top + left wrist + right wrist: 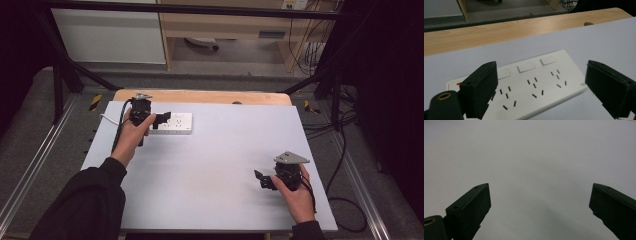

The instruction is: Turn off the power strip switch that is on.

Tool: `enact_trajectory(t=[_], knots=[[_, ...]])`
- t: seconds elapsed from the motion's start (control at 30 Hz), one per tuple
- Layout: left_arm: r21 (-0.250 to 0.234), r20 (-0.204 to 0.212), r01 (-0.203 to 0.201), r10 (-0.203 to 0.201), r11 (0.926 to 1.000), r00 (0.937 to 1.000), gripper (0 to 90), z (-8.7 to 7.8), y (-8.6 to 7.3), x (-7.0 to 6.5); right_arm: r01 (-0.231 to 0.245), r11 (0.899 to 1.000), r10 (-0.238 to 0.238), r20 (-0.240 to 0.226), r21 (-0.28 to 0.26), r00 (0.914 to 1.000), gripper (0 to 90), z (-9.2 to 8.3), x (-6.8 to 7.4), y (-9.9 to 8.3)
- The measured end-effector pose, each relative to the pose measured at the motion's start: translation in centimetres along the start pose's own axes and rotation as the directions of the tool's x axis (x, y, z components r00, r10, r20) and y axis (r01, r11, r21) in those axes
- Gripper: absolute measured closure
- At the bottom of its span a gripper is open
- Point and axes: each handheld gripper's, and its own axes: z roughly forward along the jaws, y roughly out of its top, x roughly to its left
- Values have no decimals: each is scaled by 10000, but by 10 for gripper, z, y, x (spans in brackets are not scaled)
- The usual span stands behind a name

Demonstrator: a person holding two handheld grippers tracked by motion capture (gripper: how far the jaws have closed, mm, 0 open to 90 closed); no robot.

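Both tongs stood spread and empty: the left tongs (162, 119) hovered right at the white power strip (176, 123), its long axis crosswise, the right tongs (261, 178) well apart

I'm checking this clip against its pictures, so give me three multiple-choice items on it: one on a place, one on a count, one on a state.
1. Where does the white power strip lie on the grey table top?
A. near the far left corner
B. at the near right edge
C. in the middle

2. How many rocker switches does the power strip show in the left gripper view?
A. one
B. three
C. five

3. How does the left tool stand?
A. shut on the power strip
B. shut on a plug
C. open, nothing between its jaws

Key:
1 A, the high view shows it by the far left corner, beside the left hand.
2 B, three white rockers sit in a row.
3 C, the jaws stand wide apart above the strip.
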Motion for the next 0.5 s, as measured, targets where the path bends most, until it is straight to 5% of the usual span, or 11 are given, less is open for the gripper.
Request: enact_trajectory(t=[0.5], knots=[[-103,390,-337,341,9994,9987,103,-23,-1,-10,-129,9999,129,124,-9,9998,37,-1,-4,-1]])
